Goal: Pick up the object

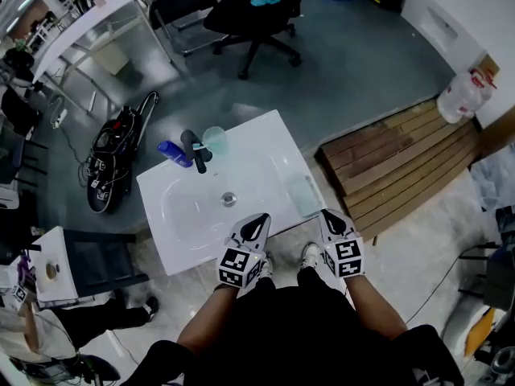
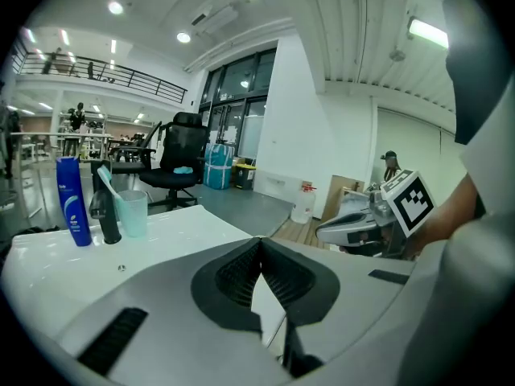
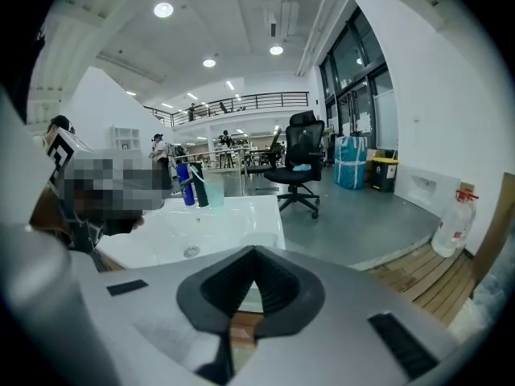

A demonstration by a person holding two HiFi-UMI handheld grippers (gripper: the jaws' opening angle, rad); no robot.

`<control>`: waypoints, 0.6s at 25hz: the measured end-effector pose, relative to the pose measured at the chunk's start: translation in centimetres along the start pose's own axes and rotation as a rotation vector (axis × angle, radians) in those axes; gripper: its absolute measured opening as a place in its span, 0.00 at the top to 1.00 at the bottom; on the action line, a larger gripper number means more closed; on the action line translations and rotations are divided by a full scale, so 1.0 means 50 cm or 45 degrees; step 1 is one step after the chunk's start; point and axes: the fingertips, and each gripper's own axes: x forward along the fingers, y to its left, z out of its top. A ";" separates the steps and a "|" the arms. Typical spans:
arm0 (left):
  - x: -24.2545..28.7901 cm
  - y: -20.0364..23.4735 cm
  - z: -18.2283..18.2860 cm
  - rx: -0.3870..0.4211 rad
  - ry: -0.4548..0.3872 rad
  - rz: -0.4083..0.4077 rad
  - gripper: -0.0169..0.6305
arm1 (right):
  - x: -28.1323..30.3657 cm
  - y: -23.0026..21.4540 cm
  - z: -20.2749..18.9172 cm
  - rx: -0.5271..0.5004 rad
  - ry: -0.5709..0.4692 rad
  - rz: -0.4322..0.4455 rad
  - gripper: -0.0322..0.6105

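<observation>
Over the near edge of a glossy white sink (image 1: 269, 139): left gripper (image 1: 256, 226), right gripper (image 1: 335, 223), ribbed black jaws pressed together, empty. Blue bottle (image 1: 172, 153) and translucent cup (image 1: 215, 139) at the far rim.

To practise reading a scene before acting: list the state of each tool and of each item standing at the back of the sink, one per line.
Left tool: shut, nothing between its jaws.
Right tool: shut, nothing between its jaws.
Blue bottle: upright.
Cup: upright, a toothbrush standing in it.
</observation>
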 end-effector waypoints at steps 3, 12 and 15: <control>0.002 0.003 -0.007 -0.020 0.008 0.019 0.95 | 0.005 0.001 -0.009 -0.007 0.013 0.006 0.92; 0.019 0.004 -0.012 -0.040 0.004 0.031 0.95 | 0.031 -0.009 -0.028 -0.004 0.054 0.003 0.92; 0.019 0.007 -0.016 -0.048 0.011 0.038 0.95 | 0.043 -0.014 -0.034 -0.002 0.081 0.000 0.81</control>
